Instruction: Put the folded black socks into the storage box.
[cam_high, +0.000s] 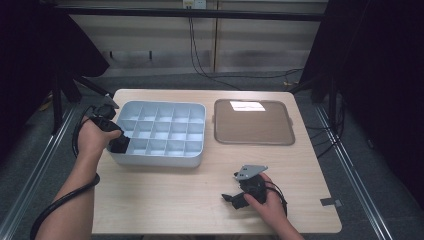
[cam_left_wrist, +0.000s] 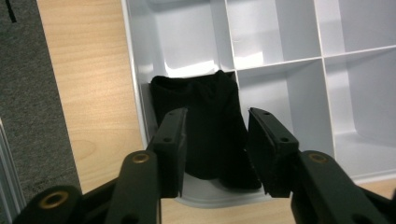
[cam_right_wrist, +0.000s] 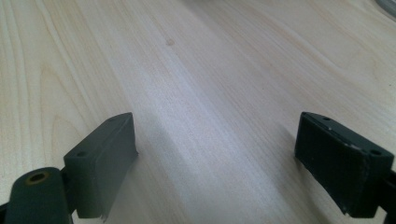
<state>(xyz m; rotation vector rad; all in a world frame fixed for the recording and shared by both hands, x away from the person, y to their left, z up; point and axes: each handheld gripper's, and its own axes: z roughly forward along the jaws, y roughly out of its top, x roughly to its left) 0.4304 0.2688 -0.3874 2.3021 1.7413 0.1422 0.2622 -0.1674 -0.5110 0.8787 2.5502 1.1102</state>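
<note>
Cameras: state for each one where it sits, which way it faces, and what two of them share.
High view: above the person's side, looking forward and down on the table; both forearms show.
Left gripper view: rides the left hand-held gripper, looking into the divided tray at a black cloth.
Right gripper view: rides the right hand-held gripper, facing bare tabletop.
Shared: high and left views show the tray.

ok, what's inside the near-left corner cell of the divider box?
A black folded cloth sits in that cell of the divider box; the left tongs stand open above it. The cell floor beneath is covered.
</note>
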